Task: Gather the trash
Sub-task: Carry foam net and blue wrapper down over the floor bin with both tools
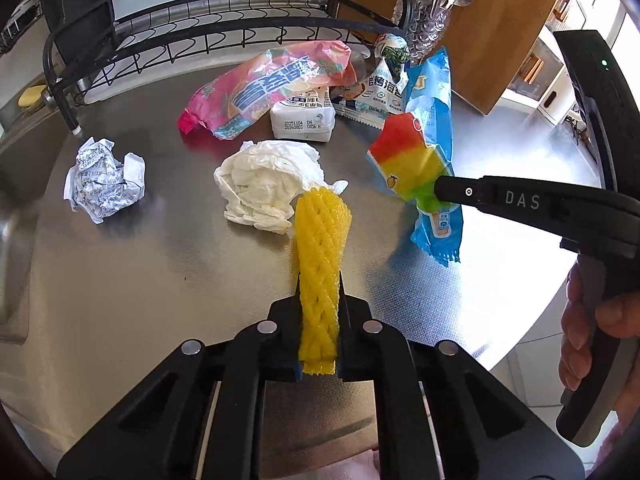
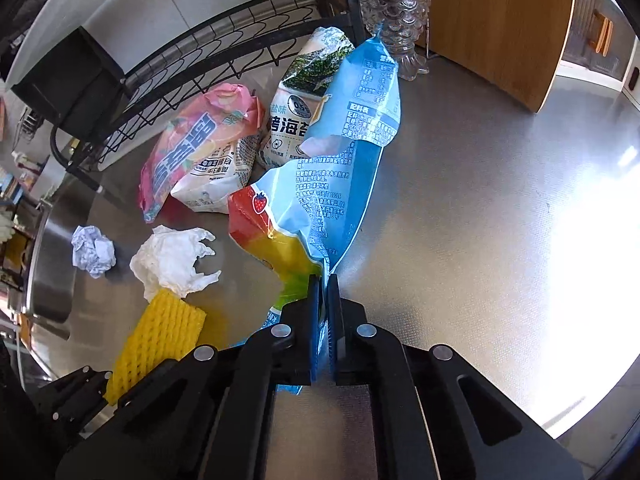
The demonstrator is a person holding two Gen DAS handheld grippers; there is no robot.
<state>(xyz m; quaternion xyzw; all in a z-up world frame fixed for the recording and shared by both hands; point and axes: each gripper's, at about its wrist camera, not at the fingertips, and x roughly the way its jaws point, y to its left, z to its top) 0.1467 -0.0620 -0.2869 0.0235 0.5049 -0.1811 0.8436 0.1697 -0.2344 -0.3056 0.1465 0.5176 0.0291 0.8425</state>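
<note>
A brushed steel counter (image 2: 480, 208) glares with sunlight, backed by a black wire rack (image 1: 192, 28) and wooden board (image 2: 492, 20).

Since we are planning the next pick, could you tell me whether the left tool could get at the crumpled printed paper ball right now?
Probably not yet: the left tool is shut on the yellow foam net. The paper ball itself lies unobstructed on the steel counter.
</note>
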